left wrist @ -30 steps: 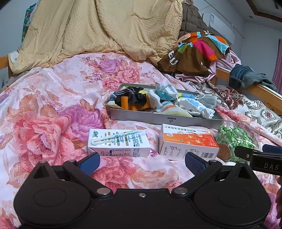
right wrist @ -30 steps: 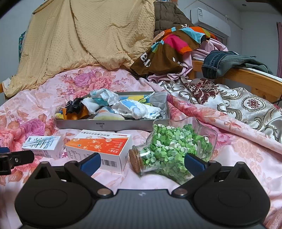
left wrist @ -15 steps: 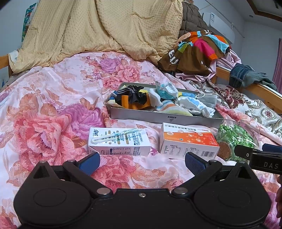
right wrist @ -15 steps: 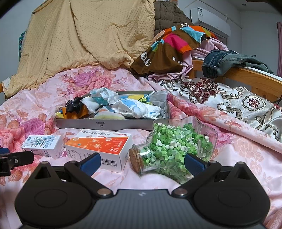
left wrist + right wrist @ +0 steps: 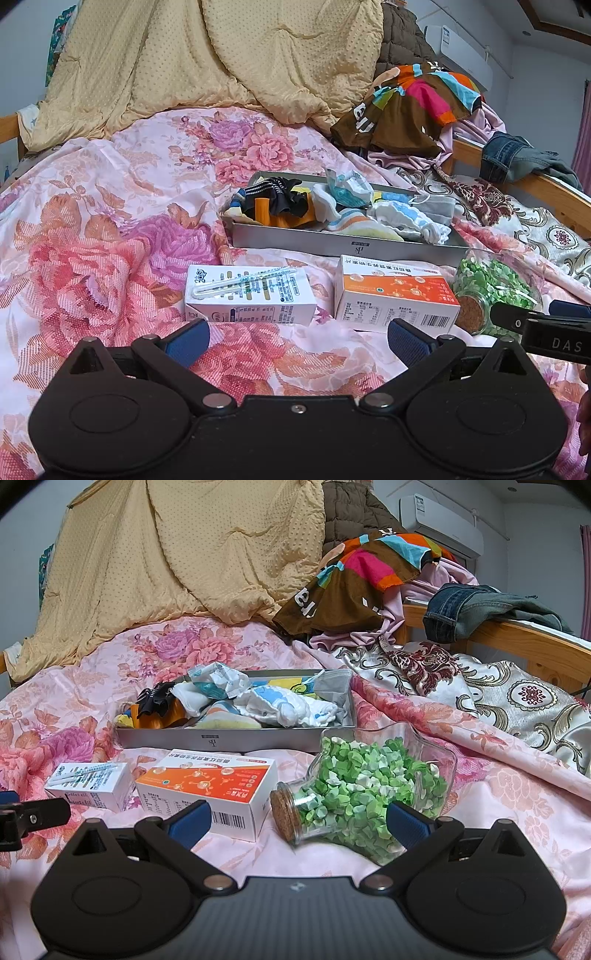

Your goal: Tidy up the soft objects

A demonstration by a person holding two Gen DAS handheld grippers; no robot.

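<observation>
**Both tongs apart and empty; soft things heaped in tray, nothing gripped**

Left tongs (image 5: 298,338): spread wide, holding nothing, low over the bed (image 5: 110,236) near its front edge. Right tongs (image 5: 298,818): likewise wide apart, empty, just behind the jar.

Soft objects (image 5: 343,210): small socks, cloths and a face mask heaped in the grey metal tray (image 5: 332,246), mid-bed, behind the boxes. The tray's long axis runs left to right across both views, long wall facing the tongs. The heap itself has no clear heading; pieces are crumpled and overlapping. A black-and-orange piece (image 5: 275,206) lies at the tray's left end, a grey mask (image 5: 434,206) at the right end.

In front of the tray, in a row: white carton (image 5: 251,295) with a straw taped on top, orange-and-white box (image 5: 393,295), and a corked glass jar (image 5: 369,790) of green paper bits lying on its side, cork toward the front edge.

Risks, as judged:
- Reaching over the row to the tray could knock a box or roll the jar, which rests on soft, uneven bedding.
- Pieces are tangled; closing on one may drag up its neighbours or spill them over the low wall.
- The tray sits on quilt folds and may tip if pressed at one end.
- Limp cloth may slip from a shallow pinch.
</observation>
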